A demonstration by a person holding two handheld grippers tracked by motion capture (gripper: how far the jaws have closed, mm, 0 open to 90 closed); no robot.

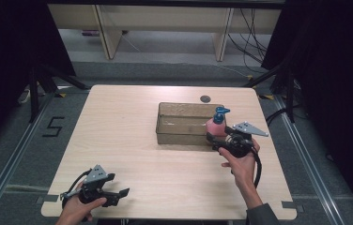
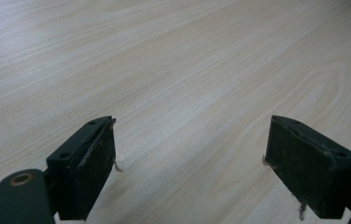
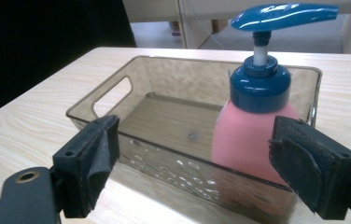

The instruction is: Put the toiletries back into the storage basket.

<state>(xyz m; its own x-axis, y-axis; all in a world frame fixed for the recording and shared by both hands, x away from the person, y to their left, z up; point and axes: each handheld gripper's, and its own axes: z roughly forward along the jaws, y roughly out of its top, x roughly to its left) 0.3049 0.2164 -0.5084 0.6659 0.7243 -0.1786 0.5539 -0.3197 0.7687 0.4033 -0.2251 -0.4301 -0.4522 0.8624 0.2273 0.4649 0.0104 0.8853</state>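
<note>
The pale wood-grain worktop (image 1: pixel 132 140) with rounded corners stood on a grey carpeted floor (image 1: pixel 19 154), where a black numeral "5" (image 1: pixel 52 126) was marked to its left. Metal floor rails (image 1: pixel 5 168) ran along both sides. Black curtains (image 1: pixel 5 42) closed off the left and right — dark, unlit. Beyond the far edge stood a light wooden desk (image 1: pixel 165 21) on slanted legs, with black cables (image 1: pixel 249 33) hanging at its right end. A small dark round disc (image 1: pixel 205 98) sat in the worktop's far edge.
</note>
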